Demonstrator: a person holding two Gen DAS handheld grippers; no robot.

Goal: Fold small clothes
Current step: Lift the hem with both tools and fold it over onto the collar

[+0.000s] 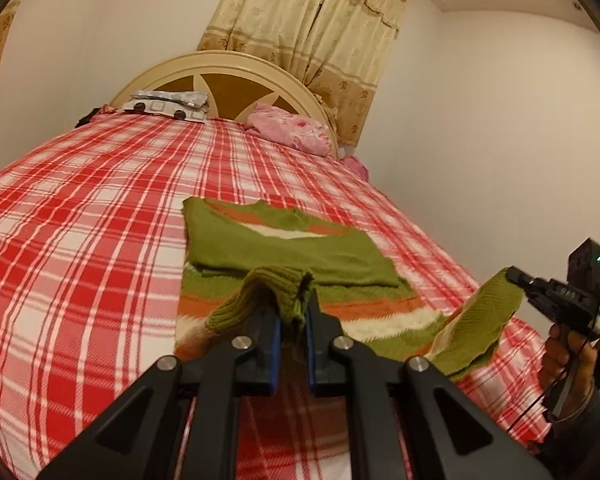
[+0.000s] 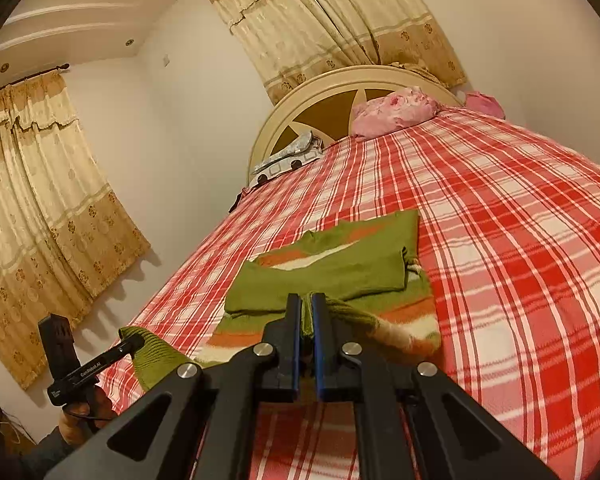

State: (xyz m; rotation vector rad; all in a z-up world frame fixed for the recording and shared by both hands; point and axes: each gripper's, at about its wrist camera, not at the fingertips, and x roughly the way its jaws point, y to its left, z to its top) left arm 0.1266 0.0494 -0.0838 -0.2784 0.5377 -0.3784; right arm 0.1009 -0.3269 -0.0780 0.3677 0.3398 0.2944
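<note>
From the left wrist: shows the sweater point(image 1: 284, 248) spread on the plaid bedspread point(image 1: 80, 220), well short of the headboard point(image 1: 228, 92), collar toward the headboard and both sleeves folded across the chest. Shows the left gripper point(image 1: 294, 306) clamped on the ribbed hem point(image 1: 276, 280) at the end farthest from the headboard, cloth bunched between the blue pads and raised off the bed. Shows, to the side, the right gripper point(image 1: 514, 274) pinched shut on the other hem corner, that corner raised too and the cloth sagging between the two grips. From the right wrist: shows the right gripper point(image 2: 306, 304) closed on a thin fold of green rib, and the left gripper point(image 2: 138, 343) gripping its corner at about the same distance from the headboard. Judged as the bottom-to-top fold. To do it well: draw the two corners apart just enough to take the sag out of the hem; carry both toward the headboard at one height and one pace, so the crease forms square across the stripes; pass low over the folded sleeves without dragging them; lay the hem level with the shoulders, just short of the collar; release only once the cloth rests flat.
</note>
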